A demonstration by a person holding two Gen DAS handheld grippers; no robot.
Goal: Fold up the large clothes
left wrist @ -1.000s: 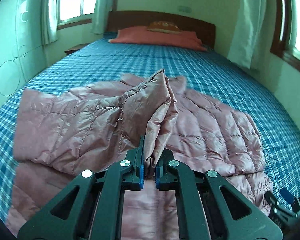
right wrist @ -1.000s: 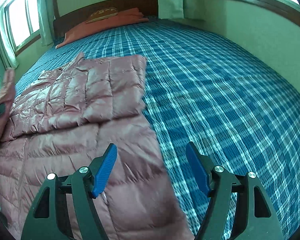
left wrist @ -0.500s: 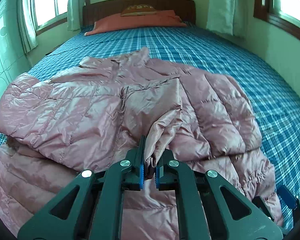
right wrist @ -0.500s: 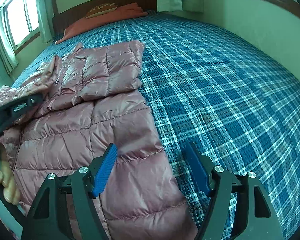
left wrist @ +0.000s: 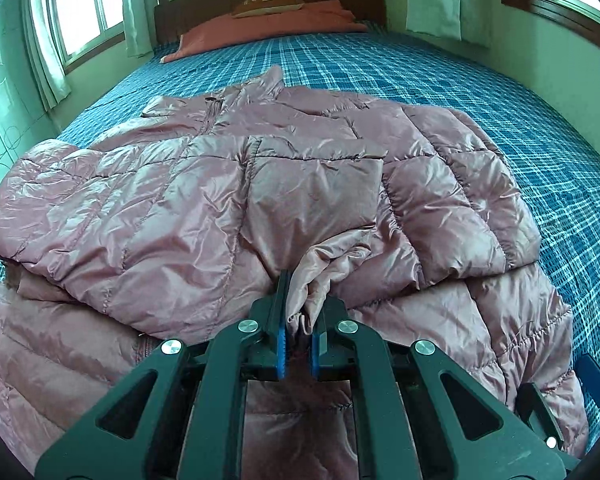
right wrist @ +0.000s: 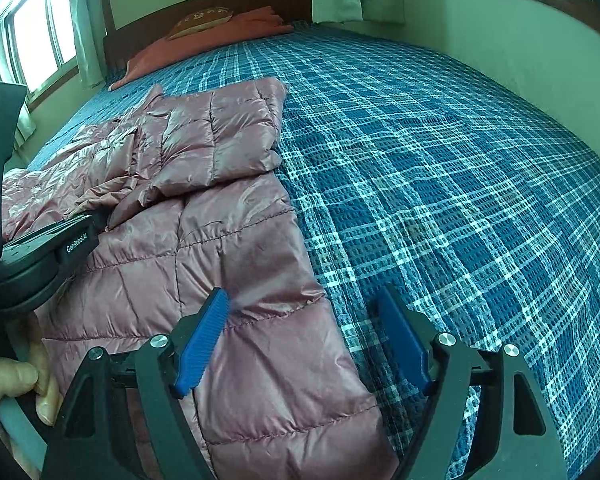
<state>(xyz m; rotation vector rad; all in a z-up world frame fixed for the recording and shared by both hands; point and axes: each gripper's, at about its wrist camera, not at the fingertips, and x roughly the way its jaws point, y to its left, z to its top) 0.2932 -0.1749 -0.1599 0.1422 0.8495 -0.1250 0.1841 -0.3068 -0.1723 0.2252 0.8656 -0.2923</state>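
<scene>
- Daylight from curtained windows falls across a bed [left wrist: 440, 76] dressed in a blue plaid cover, with an orange pillow [left wrist: 260, 24] at the dark headboard.
- Spread over the near half of that bed lies a pink quilted down jacket [left wrist: 160, 208], one sleeve [left wrist: 316, 196] doubled across its chest and the other side panel already turned in along the plaid.
- Clamped on the bunched cuff of that sleeve, the left gripper [left wrist: 298, 316] holds its blue pads nearly together with the fabric pinched between them, low over the jacket's middle.
- Beside it, the right gripper [right wrist: 304, 336] hangs with jaws wide, having just been opening, and nothing between them; it straddles the jacket's right edge [right wrist: 312, 280] where pink meets plaid.
- A person's hand [right wrist: 16, 380] shows at the frame's edge, wrapped round the left tool's handle.
- Judged from here, the sleeve fold is nearly laid: the cuff wants setting flat, straight along the body, before the pads let go, or the slippery shell may spring back into a ridge.
</scene>
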